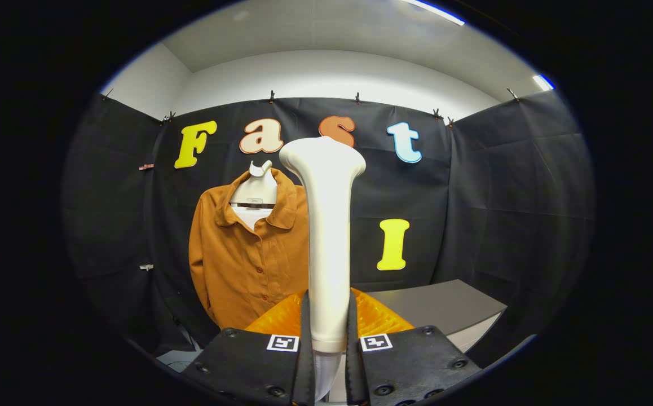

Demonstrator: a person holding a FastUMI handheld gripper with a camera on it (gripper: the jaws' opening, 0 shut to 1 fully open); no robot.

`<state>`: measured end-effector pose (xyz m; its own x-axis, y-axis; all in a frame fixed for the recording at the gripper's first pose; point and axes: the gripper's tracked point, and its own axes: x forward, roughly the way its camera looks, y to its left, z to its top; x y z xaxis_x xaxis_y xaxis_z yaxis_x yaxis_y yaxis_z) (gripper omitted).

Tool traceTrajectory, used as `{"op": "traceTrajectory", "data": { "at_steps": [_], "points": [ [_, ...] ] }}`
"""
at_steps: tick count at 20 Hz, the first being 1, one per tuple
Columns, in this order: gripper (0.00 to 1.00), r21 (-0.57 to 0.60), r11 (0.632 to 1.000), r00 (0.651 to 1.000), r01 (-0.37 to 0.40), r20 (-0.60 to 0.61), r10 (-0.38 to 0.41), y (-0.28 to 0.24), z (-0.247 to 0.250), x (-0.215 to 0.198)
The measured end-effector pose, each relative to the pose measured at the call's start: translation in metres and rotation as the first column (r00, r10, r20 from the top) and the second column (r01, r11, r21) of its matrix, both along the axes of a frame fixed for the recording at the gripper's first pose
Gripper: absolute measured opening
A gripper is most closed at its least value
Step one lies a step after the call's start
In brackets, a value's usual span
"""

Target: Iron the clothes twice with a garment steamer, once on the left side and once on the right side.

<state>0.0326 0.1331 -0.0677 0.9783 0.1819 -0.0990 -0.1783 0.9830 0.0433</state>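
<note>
A white garment steamer [328, 237] stands upright between my fingers, its flared head at the top. My gripper [327, 330] is shut on the steamer's handle, both fingers pressing its sides. Beyond the steamer hangs a brown button-up shirt [245, 254] on a white hanger [256, 189] against the black cloth wall. The steamer hides the shirt's right side. The steamer head is apart from the fabric, nearer to me than the shirt.
A grey table [445, 307] stands to the right of the shirt, just beyond my fingers. A white surface [177, 358] shows low down below the shirt. Black cloth walls close the booth on the left, back and right.
</note>
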Motion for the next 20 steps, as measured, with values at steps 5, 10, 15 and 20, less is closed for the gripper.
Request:
{"op": "traceTrajectory", "data": {
  "at_steps": [5, 10, 15, 20],
  "points": [
    [0.25, 0.001, 1.0, 1.0, 0.007, 0.01, -0.007, -0.0007, 0.0054, 0.0019],
    [0.25, -0.002, 1.0, 1.0, 0.011, 0.01, -0.011, 0.0017, 0.0052, 0.0013],
    [0.25, -0.001, 1.0, 1.0, 0.012, 0.008, -0.012, 0.0057, 0.0049, 0.0006],
    [0.25, -0.004, 1.0, 1.0, 0.019, 0.012, -0.019, 0.0057, 0.0052, 0.0014]
  ]
}}
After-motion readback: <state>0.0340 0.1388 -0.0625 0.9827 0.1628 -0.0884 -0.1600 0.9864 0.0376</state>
